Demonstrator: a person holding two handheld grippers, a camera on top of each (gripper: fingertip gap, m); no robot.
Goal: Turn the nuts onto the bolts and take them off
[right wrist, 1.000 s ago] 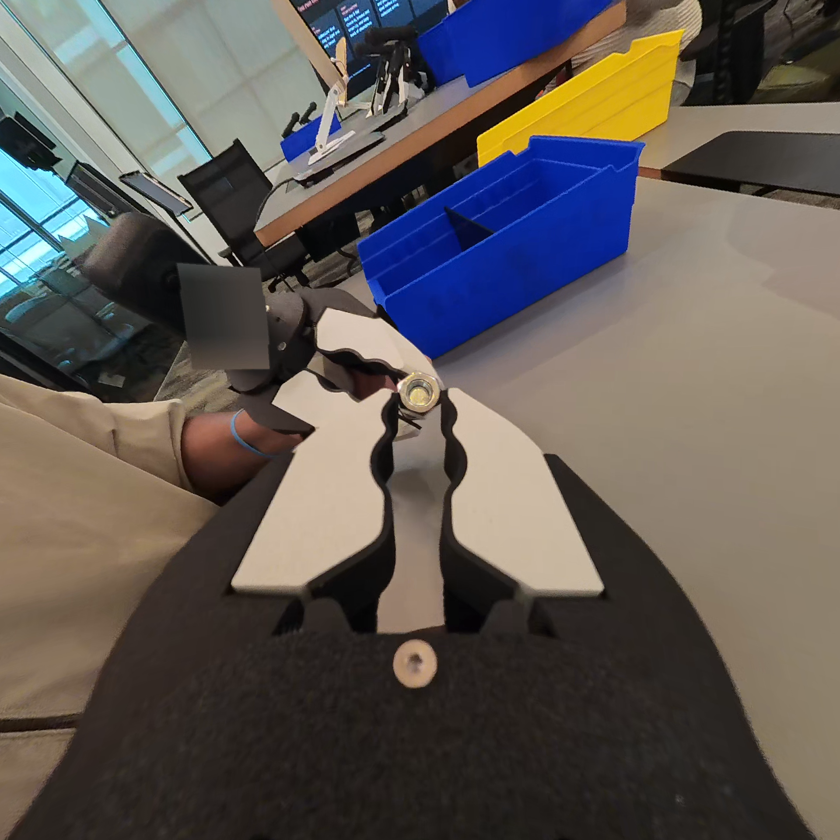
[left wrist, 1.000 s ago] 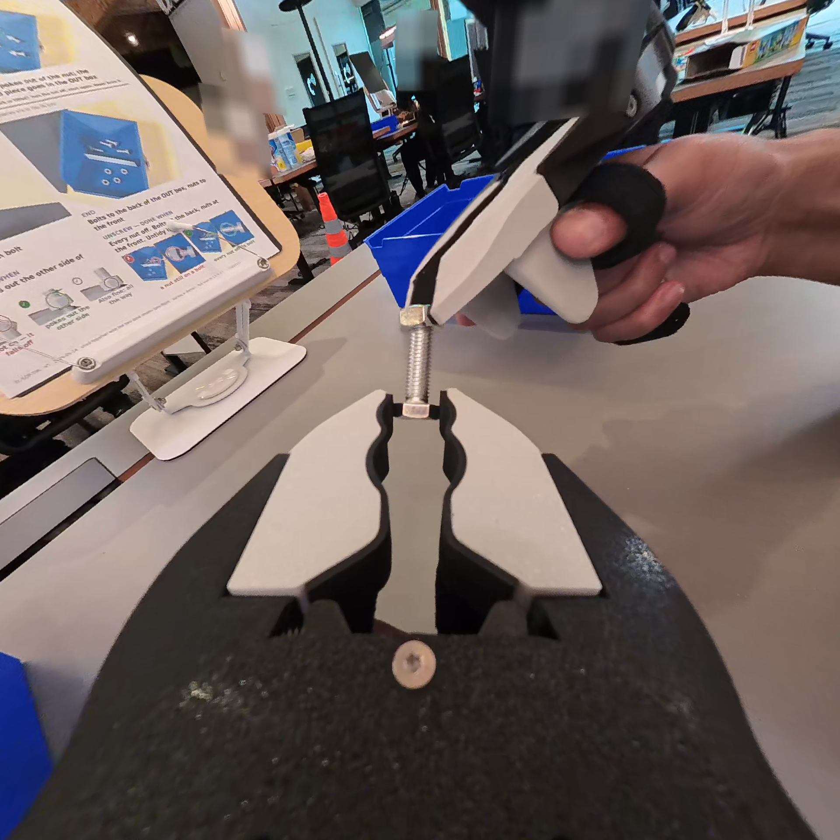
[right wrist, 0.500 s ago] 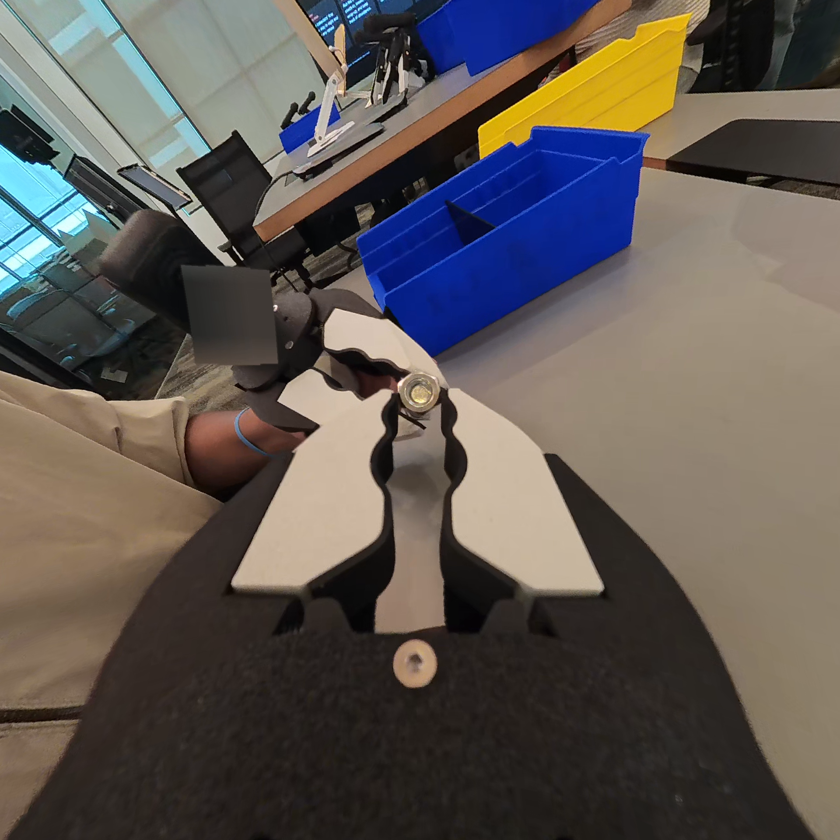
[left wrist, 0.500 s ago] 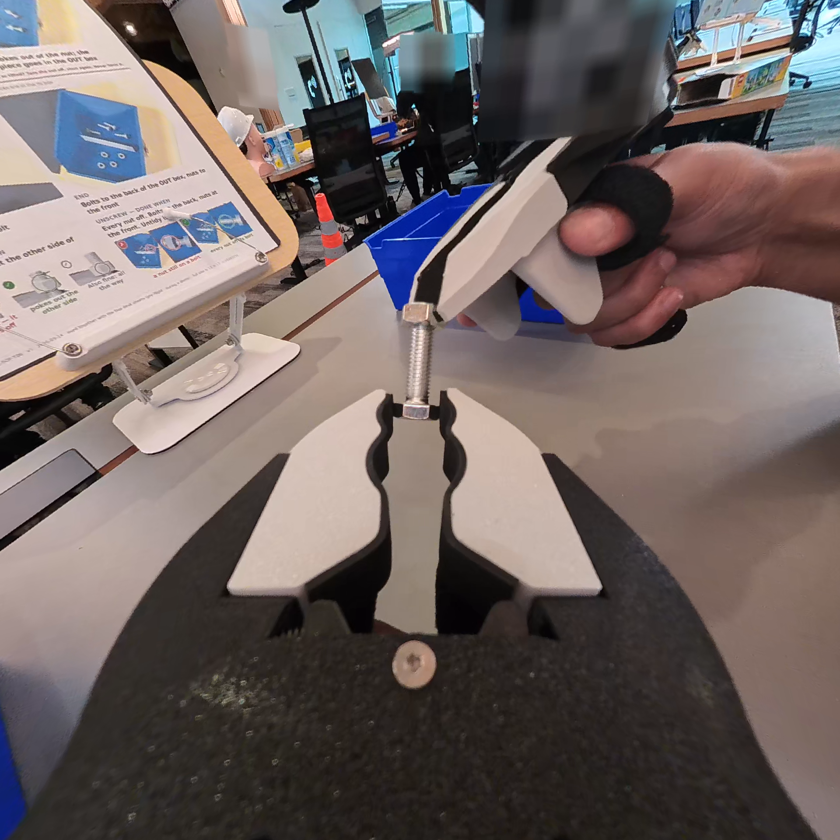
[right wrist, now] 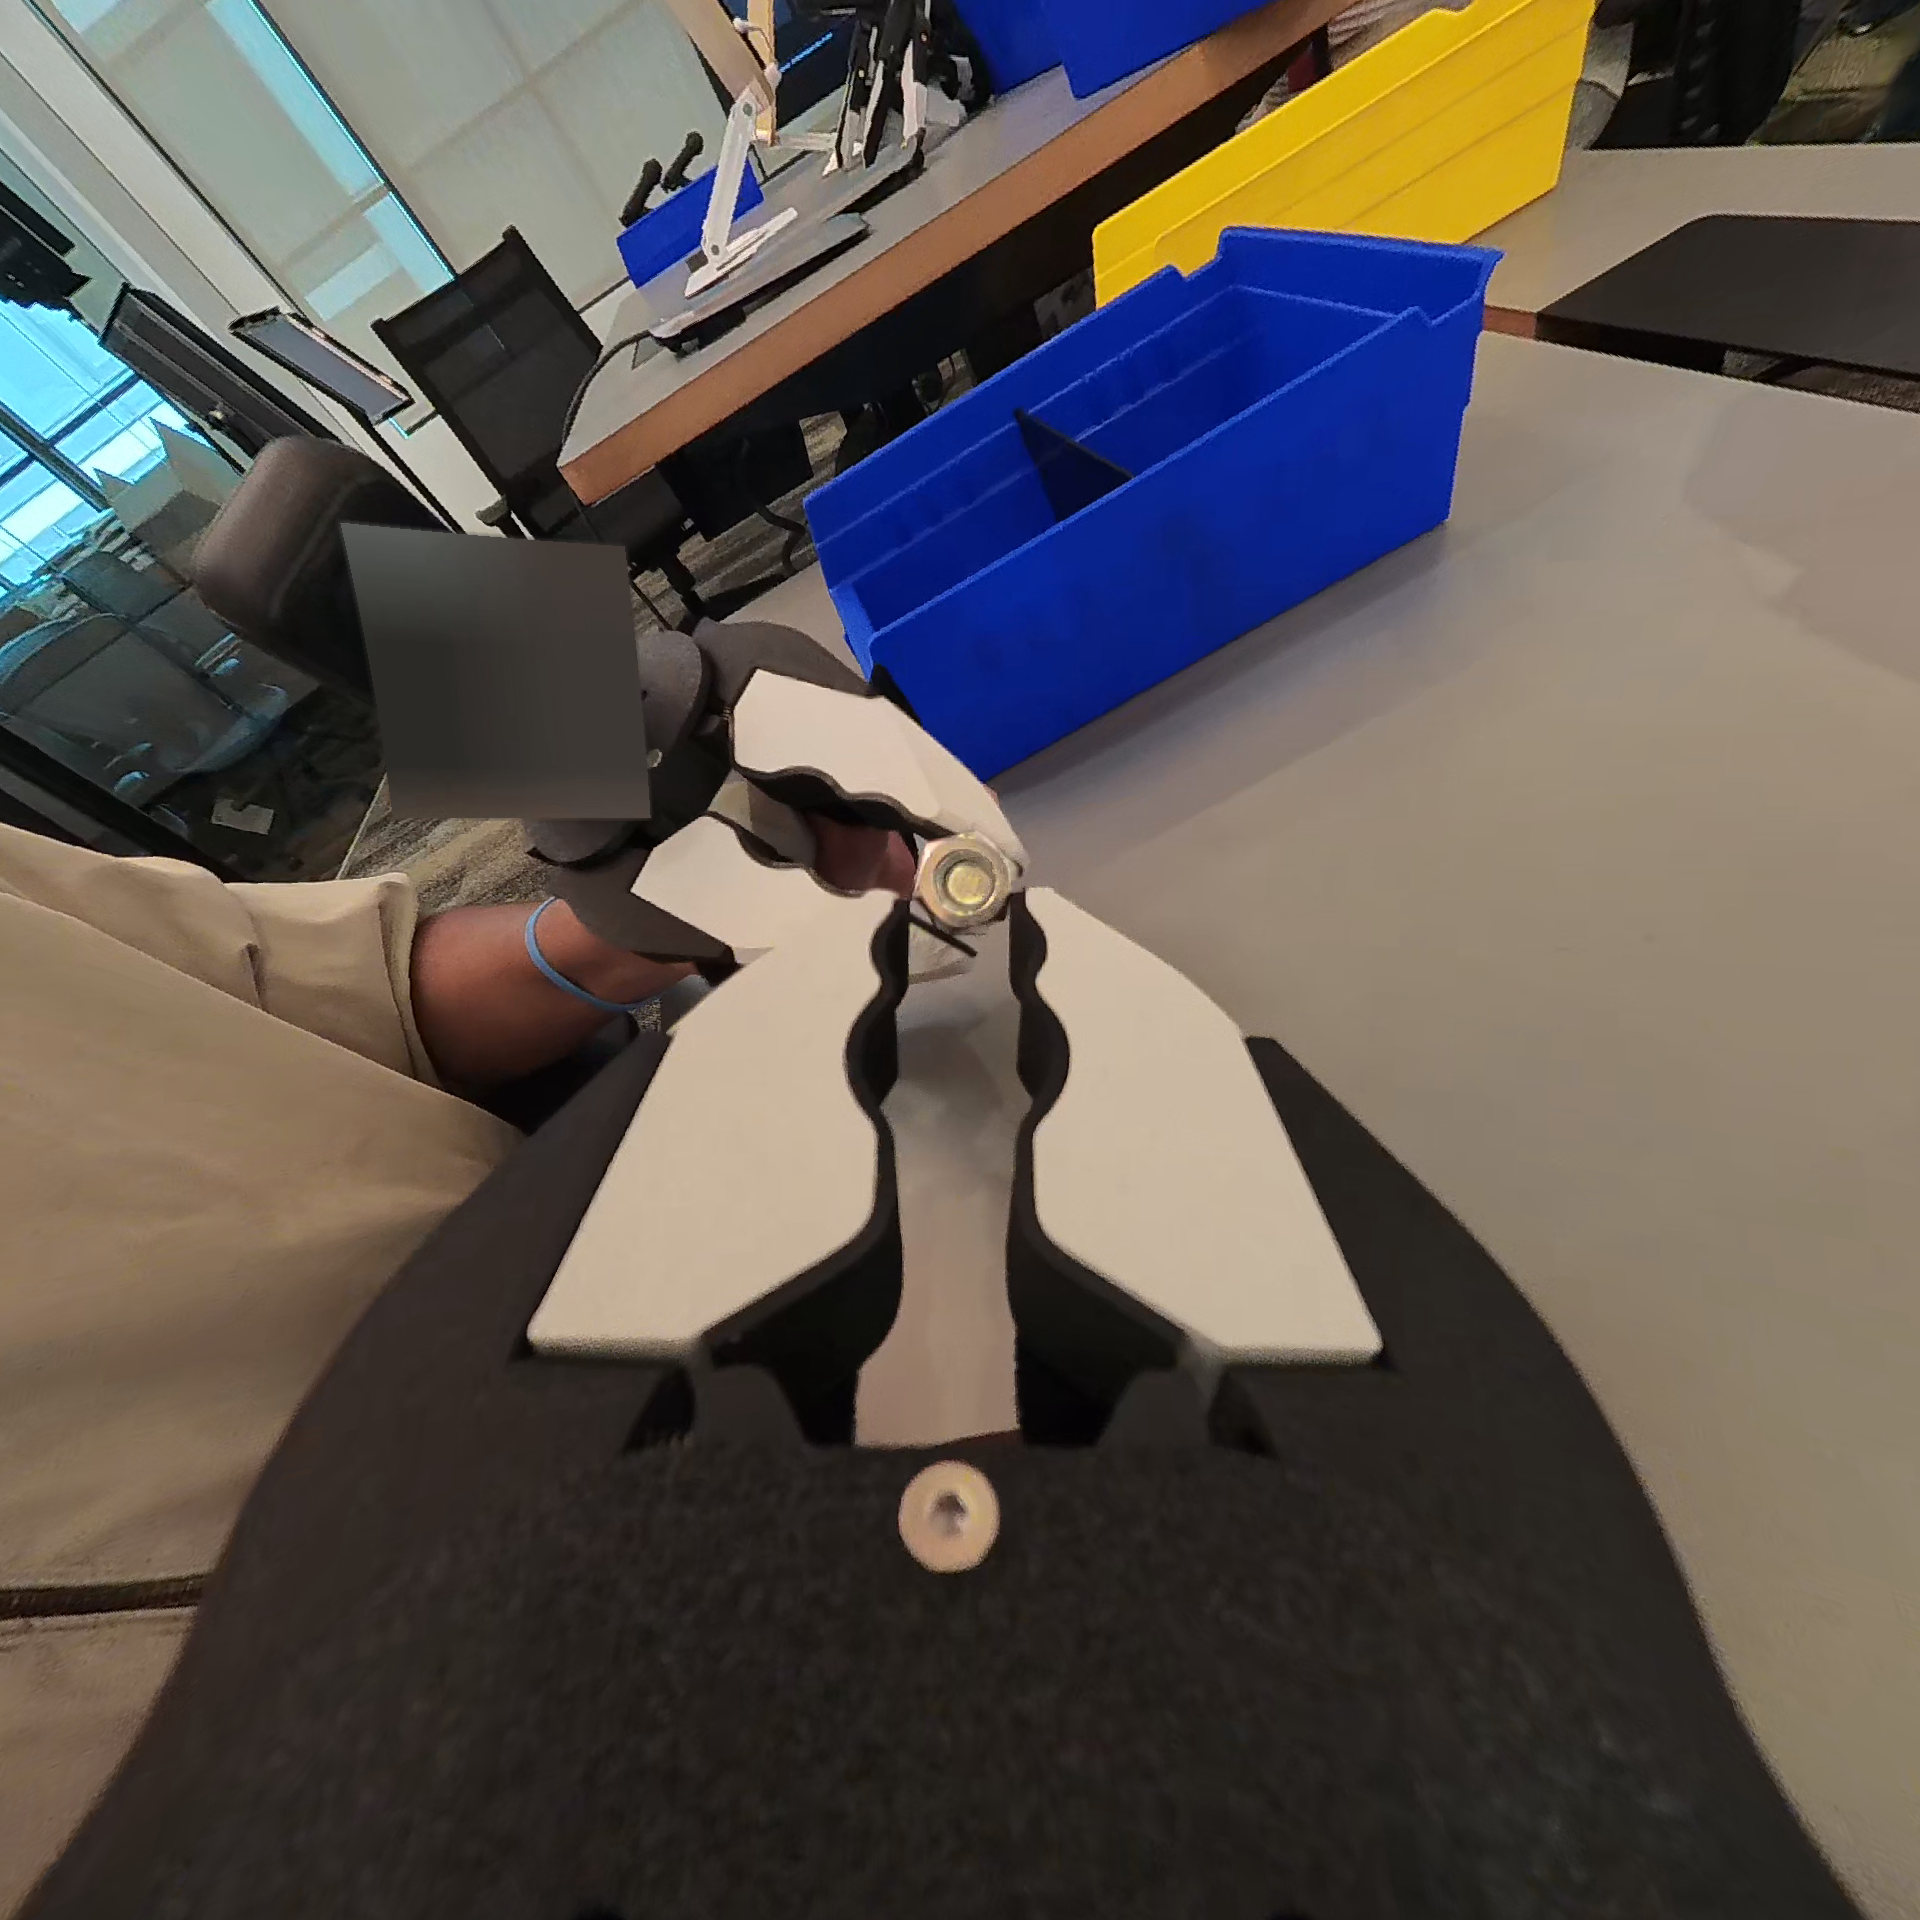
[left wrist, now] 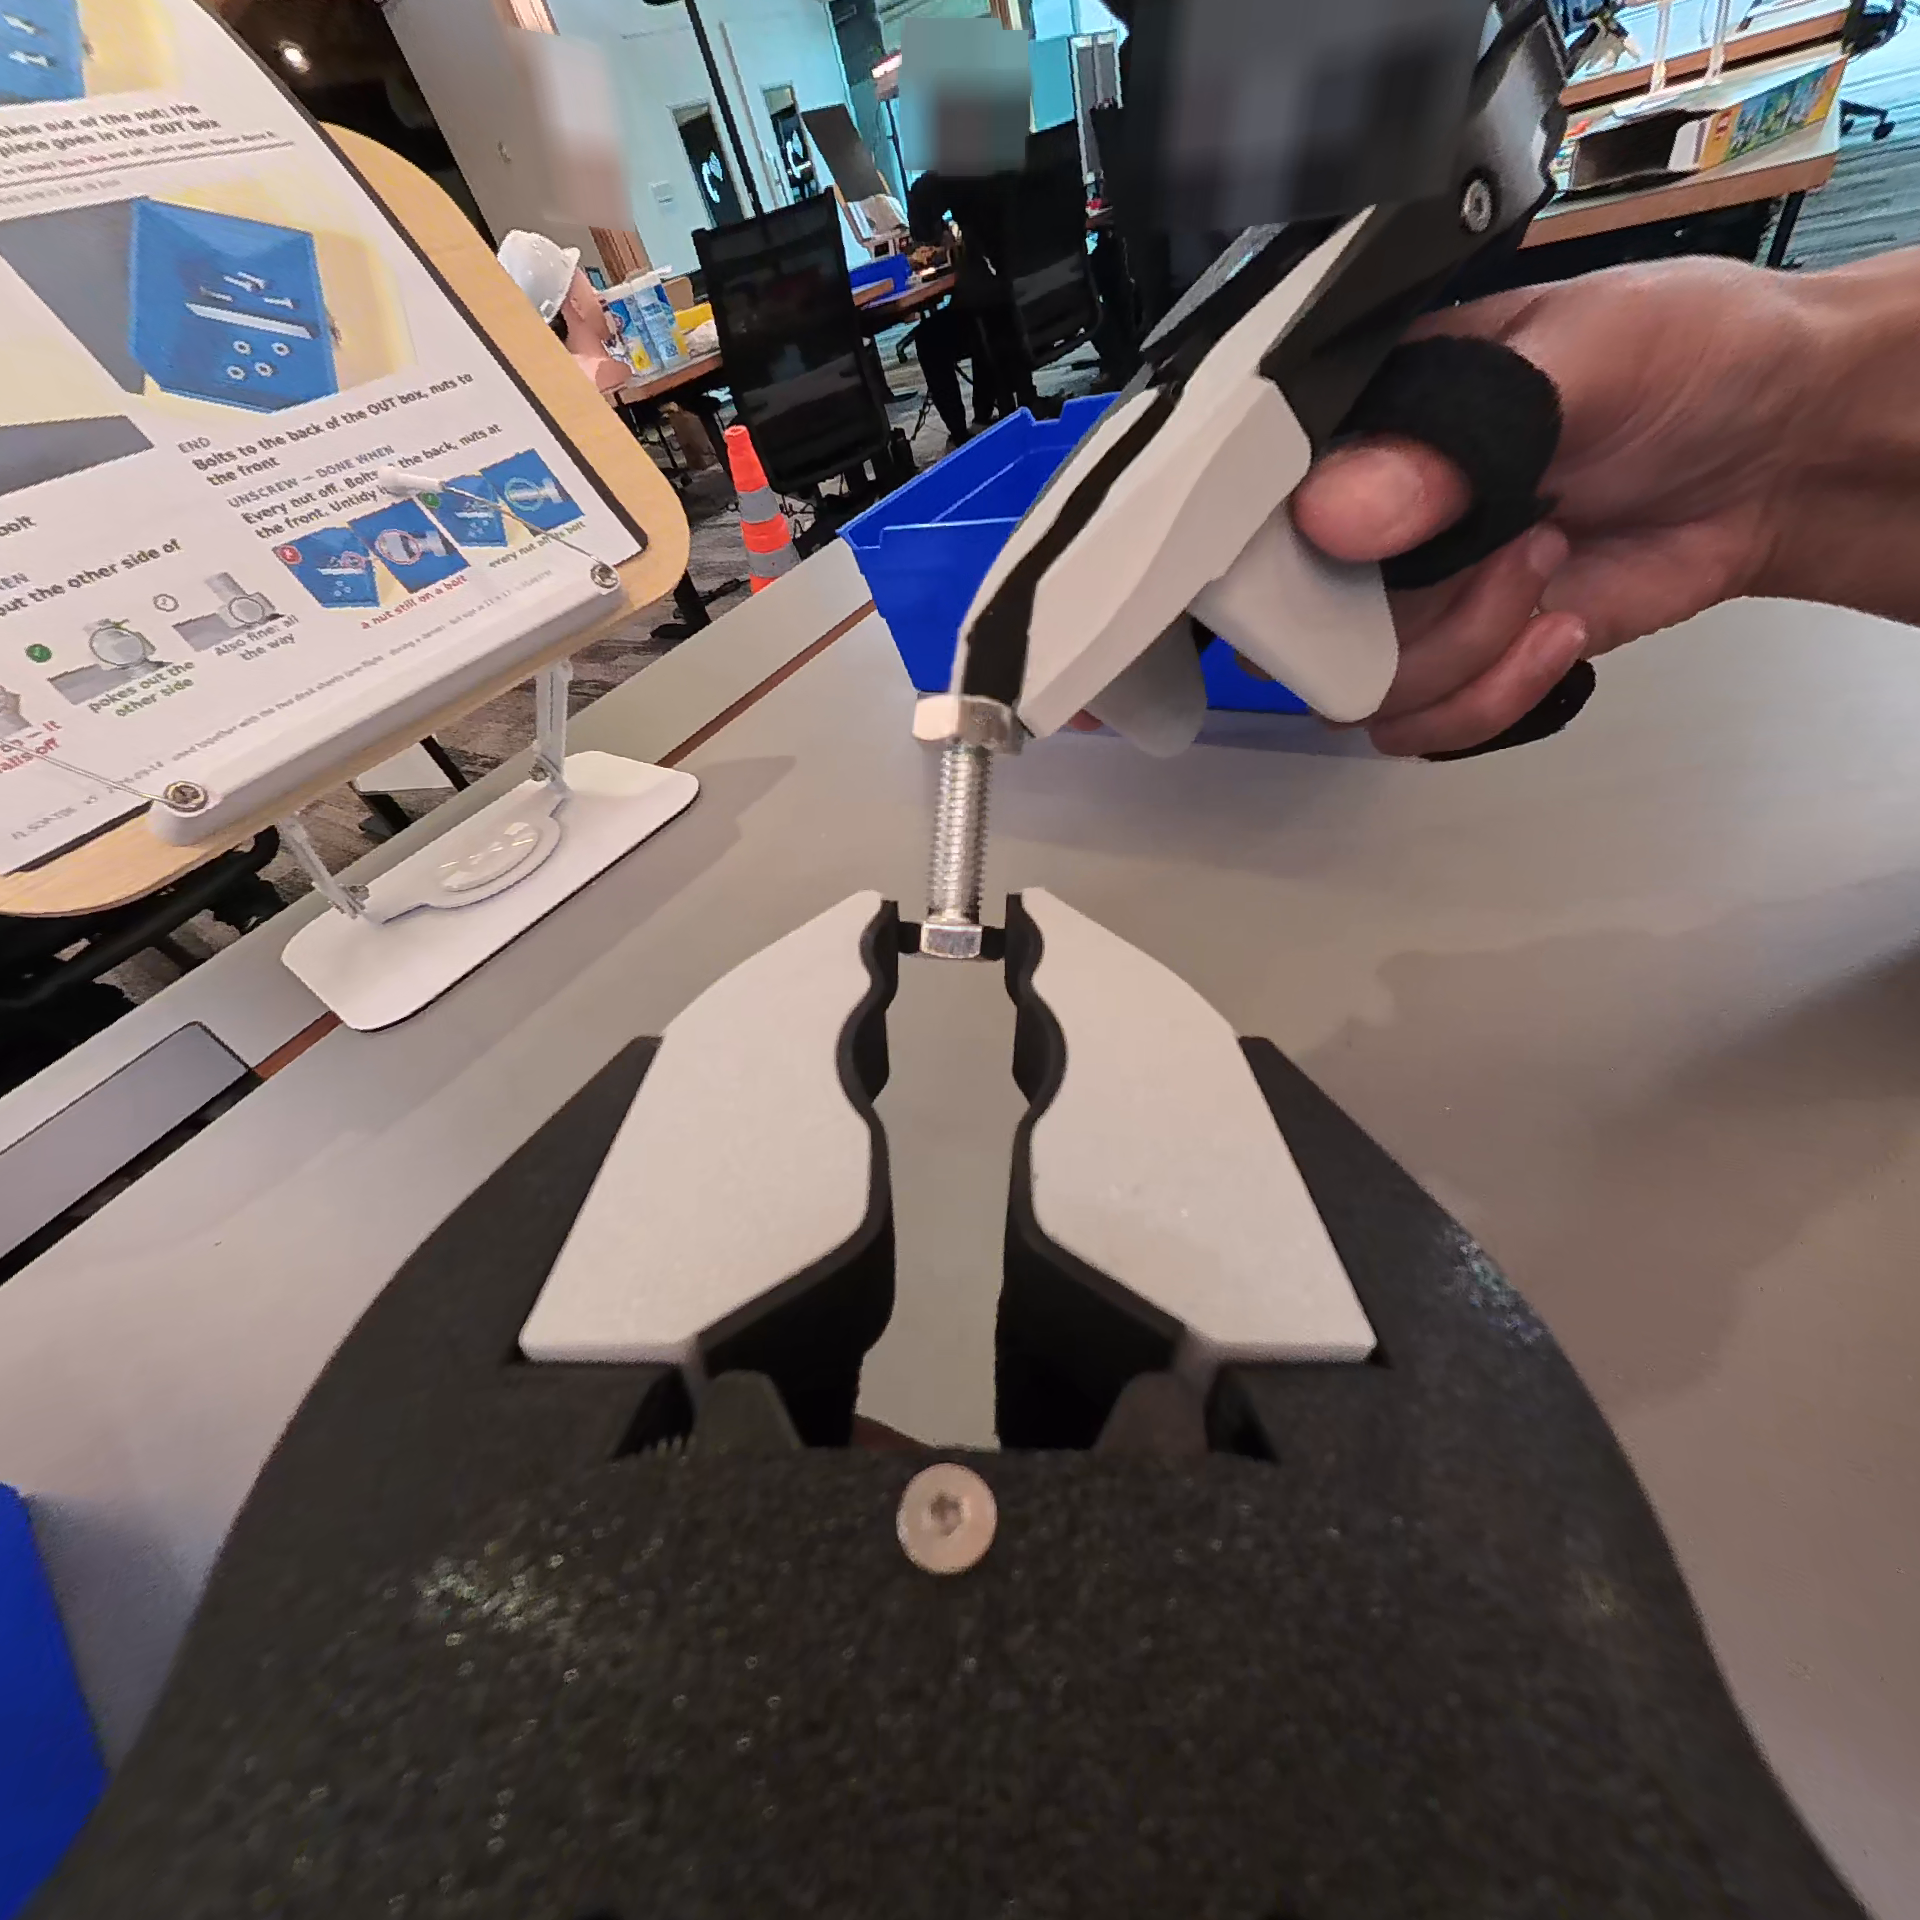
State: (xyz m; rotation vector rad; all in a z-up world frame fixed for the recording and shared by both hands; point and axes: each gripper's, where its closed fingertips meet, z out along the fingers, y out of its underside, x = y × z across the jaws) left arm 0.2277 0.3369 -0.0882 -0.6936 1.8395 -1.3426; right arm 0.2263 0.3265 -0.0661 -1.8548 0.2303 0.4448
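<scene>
The left gripper has its jaws drawn in to a narrow gap and pinches the hex head of a bolt between the fingertips, so the threaded shank stands up and away from it, above the grey table and not touching it. At the far end of the shank sits the nut, and the right gripper is closed on it just as narrowly, its tips on the nut's flats. In the right wrist view the nut shows end-on, with the bolt's tip bright in its bore, flush or nearly so.

By my reading, the nut is at the very end of the thread, either just started or about to come free; I cannot tell which direction it is being turned. The next move calls for a twist of the right wrist about the bolt's axis while the left holds the head firm, then a release and re-grip. The 2 tools must stay in line, or the nut could cock on the thread or slip out.

A blue bin with 1 divider stands well beyond the tools, and a yellow bin sits on the next table. To the left, a printed instruction card leans on a white stand, carrying text and small pictures that I leave unread. No brand marks show on the grippers or bins.
</scene>
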